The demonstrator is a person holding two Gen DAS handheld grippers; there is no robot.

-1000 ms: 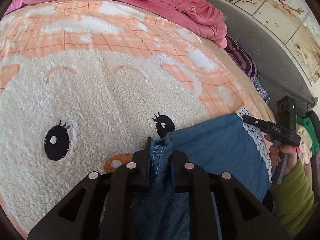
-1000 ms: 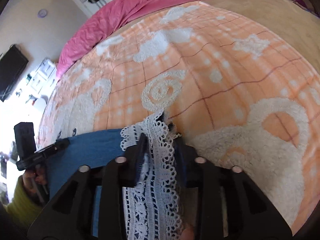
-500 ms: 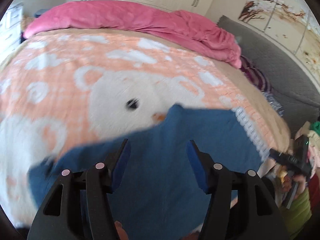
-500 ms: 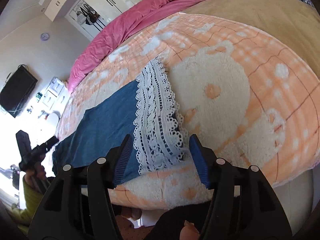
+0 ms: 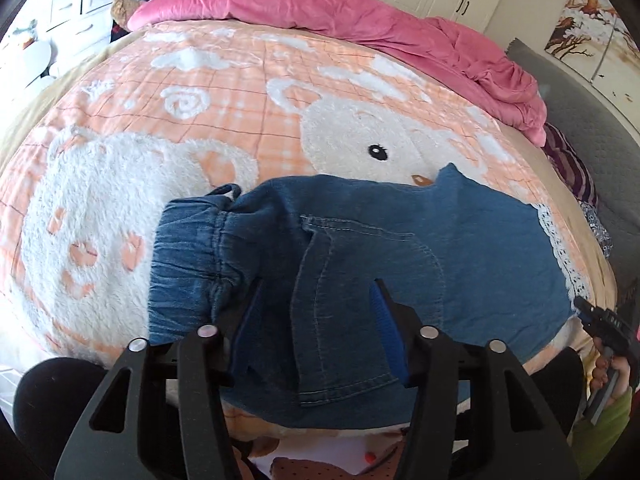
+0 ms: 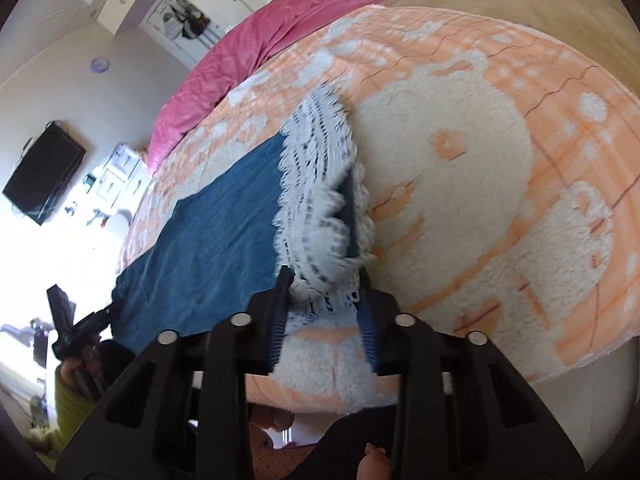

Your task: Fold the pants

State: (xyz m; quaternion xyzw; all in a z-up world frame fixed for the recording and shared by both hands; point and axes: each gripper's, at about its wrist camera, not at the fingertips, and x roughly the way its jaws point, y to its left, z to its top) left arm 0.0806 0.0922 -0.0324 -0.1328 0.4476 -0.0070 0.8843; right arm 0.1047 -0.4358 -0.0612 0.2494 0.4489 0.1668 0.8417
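Note:
Blue denim pants lie flat across the plush blanket, elastic waistband on the left and white lace hem on the right. My left gripper hovers over the near edge by the pocket seam. Its jaws are closing, with denim below them and the blue pads clear of it. In the right wrist view the lace hem is bunched and lifted between the pads of my right gripper, whose jaws are closing on it. The right gripper also shows at the far right of the left view.
The orange and white bear blanket covers the bed. A pink duvet is heaped along its far side and a grey headboard stands to the right. The bed's near edge drops off just under both grippers. A television hangs on the wall.
Both grippers let go of the pants and drew back toward the near edge of the bed. The right one has since closed on the lace hem again; the left's jaws have narrowed over the denim.

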